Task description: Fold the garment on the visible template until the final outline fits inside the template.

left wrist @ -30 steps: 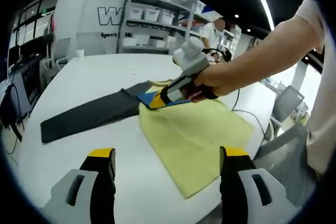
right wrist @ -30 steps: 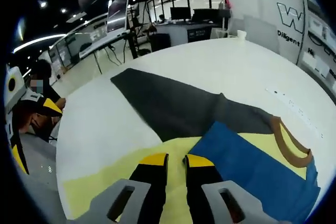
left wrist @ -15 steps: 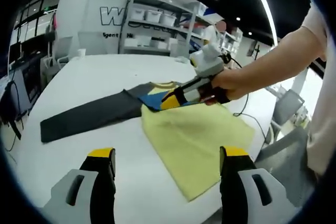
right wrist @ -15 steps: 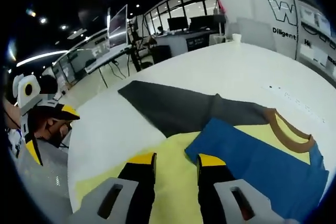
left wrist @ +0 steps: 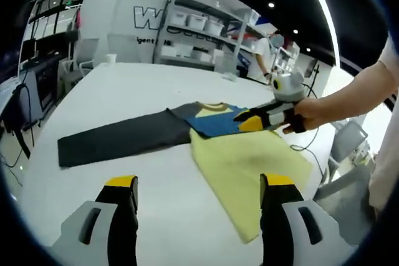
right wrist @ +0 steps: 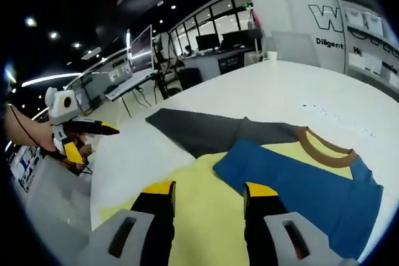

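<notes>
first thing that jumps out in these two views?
The yellow T-shirt with a blue sleeve folded across it and a brown collar, lying flat on the white table. A long dark grey template strip runs out from under it. The right gripper hangs open above the yellow cloth; the left gripper is open too.

The left claw (left wrist: 193,200) hung above the white worktop (left wrist: 112,85) with its jaws spread wide and nothing between them. A yellow and blue garment (left wrist: 249,157) lay flat on the worktop, its collar at the far side, overlapping the right end of a dark grey template (left wrist: 118,138). At the right, the right claw (left wrist: 240,116), held in a person's hand (left wrist: 305,113), was at the garment's blue part.
</notes>
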A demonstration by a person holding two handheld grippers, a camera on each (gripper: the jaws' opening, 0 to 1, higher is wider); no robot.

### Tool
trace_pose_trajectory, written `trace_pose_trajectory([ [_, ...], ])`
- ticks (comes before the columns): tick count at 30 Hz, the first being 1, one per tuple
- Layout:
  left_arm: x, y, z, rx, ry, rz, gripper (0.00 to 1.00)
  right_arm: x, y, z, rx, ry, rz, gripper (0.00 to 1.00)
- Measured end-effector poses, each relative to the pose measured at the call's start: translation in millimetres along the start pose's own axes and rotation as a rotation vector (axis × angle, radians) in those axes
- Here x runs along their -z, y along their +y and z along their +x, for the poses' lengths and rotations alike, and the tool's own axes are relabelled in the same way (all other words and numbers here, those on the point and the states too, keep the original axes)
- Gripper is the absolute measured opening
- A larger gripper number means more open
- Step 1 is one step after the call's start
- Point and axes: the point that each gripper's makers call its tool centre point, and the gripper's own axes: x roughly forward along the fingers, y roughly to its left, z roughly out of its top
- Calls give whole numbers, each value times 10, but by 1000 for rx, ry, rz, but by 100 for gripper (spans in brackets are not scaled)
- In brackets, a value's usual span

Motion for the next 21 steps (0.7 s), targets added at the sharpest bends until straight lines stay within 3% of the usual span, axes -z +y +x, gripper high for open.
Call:
trace_pose_trajectory([
  [10, -46, 457, 13, -74, -17, -78, 76, 33, -11, -376, 41, -46, 9, 42],
  [21, 9, 1085, -47, -197, -59, -256, 70, 95, 1, -806, 97, -86, 6, 42],
])
